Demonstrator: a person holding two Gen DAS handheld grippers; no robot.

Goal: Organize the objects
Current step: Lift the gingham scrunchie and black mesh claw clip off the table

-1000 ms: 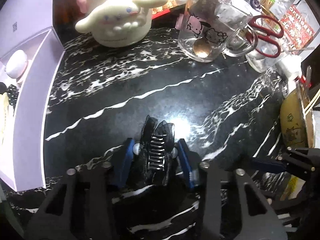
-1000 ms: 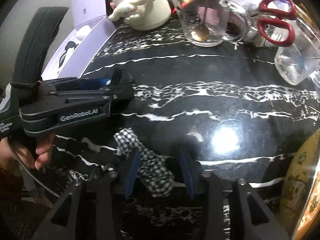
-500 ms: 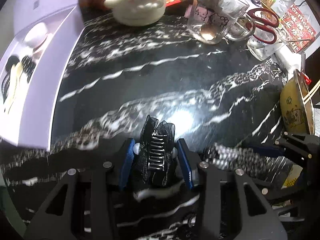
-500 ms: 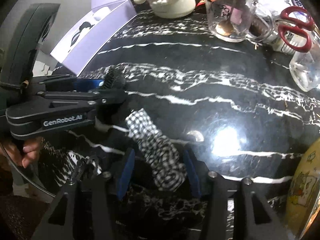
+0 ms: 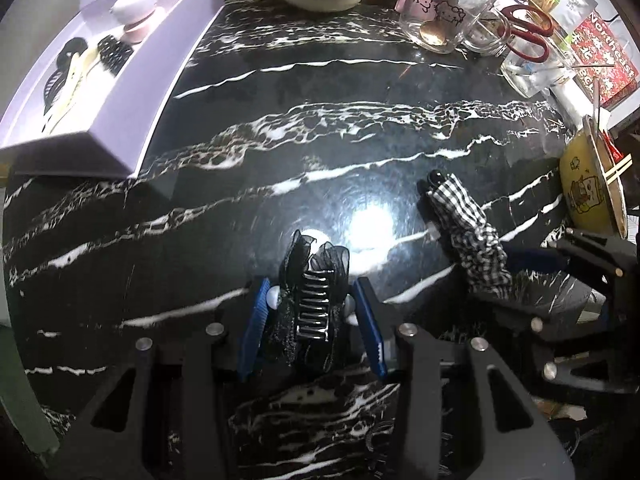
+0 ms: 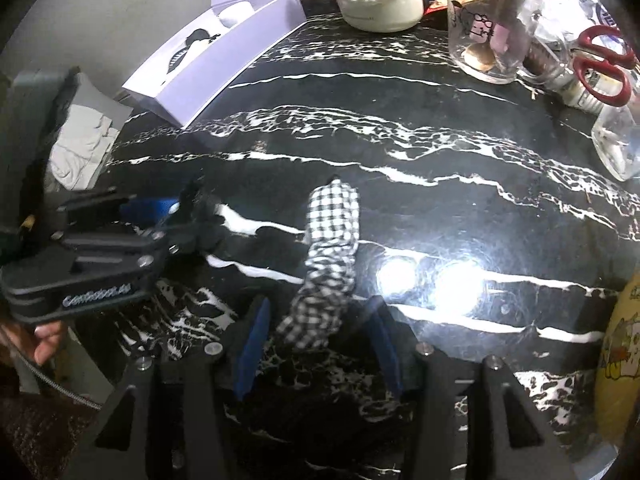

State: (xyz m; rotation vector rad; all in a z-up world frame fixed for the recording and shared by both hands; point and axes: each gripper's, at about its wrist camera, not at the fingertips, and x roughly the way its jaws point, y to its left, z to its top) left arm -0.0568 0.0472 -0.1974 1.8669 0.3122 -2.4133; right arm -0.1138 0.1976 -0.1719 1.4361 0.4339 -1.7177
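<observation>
Left gripper (image 5: 310, 320) found clamped on black mesh hair claw (image 5: 314, 300), carried above marble table (image 5: 280, 140). Right gripper (image 6: 316, 344) found part-open around gingham hair clip (image 6: 330, 256), pads apparently clear of fabric; grip unconfirmed. Lilac box (image 5: 132, 92) noted well apart at table's far left. Risks judged: gingham clip slipping free from slack jaws; grippers colliding, being close together.

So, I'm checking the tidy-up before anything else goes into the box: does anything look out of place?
Mostly one thing: the checked hair clip is not gripped. It sits between the right gripper's parted fingers, its far end drooping onto the marble tabletop. The left gripper clamps the black lace clip squarely.
</observation>
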